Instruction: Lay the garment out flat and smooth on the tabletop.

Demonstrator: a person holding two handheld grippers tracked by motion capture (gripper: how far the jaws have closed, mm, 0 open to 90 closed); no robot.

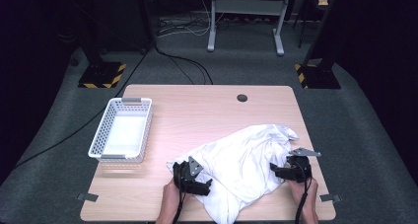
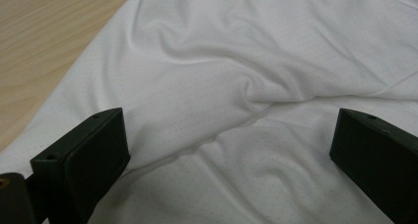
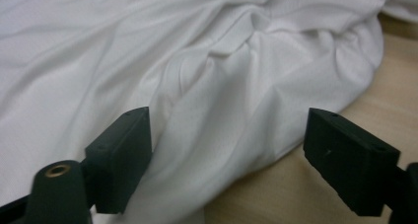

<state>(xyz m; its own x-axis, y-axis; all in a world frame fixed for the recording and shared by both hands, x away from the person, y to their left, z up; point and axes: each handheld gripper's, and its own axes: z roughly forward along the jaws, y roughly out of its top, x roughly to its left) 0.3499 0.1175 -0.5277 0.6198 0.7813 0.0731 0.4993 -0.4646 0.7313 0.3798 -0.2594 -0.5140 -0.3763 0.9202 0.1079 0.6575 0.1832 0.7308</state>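
A crumpled white garment lies on the front right part of the wooden table. My left gripper rests at the cloth's front left edge, jaws wide open over wrinkled fabric. My right gripper sits at the cloth's right edge, also open, with folds of the garment between and beyond its jaws. Neither gripper holds the cloth. Bare wood shows at the top left of the left gripper view and at the lower right of the right gripper view.
A white plastic basket stands empty on the left side of the table. A round cable hole is near the far edge. Stand bases with yellow-black stripes and cables lie on the grey floor beyond.
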